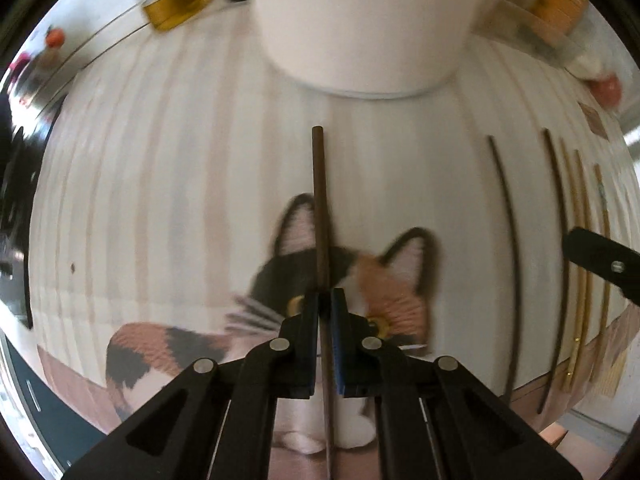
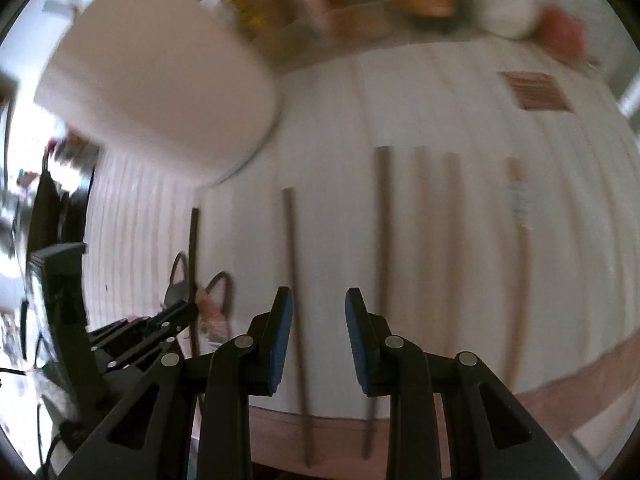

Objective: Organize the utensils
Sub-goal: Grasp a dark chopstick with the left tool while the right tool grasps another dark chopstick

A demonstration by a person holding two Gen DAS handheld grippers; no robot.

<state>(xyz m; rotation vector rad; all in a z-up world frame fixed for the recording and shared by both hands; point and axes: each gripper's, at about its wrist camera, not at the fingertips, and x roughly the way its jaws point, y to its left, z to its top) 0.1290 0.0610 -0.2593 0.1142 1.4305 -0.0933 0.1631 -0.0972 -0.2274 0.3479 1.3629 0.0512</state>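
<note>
My left gripper [image 1: 324, 300] is shut on a dark brown chopstick [image 1: 320, 200], which points straight ahead at the base of a white utensil holder [image 1: 360, 20]. In the right wrist view the left gripper [image 2: 188, 308] shows at the left with that chopstick [image 2: 193, 240]. My right gripper [image 2: 318, 300] is open and empty above several chopsticks lying side by side: a dark one [image 2: 294, 280], another dark one [image 2: 382, 220], lighter wooden ones [image 2: 452, 220] and a pale one [image 2: 518, 220]. The white holder [image 2: 160, 80] stands at upper left. The right gripper's finger [image 1: 600, 260] shows at the right edge.
A striped white placemat [image 1: 160, 200] with a calico cat picture [image 1: 380, 292] covers the table. Bottles and jars [image 1: 180, 4] stand behind the holder. A brown patch [image 2: 534, 90] lies on the mat at far right. The mat's front edge [image 2: 560, 380] is near.
</note>
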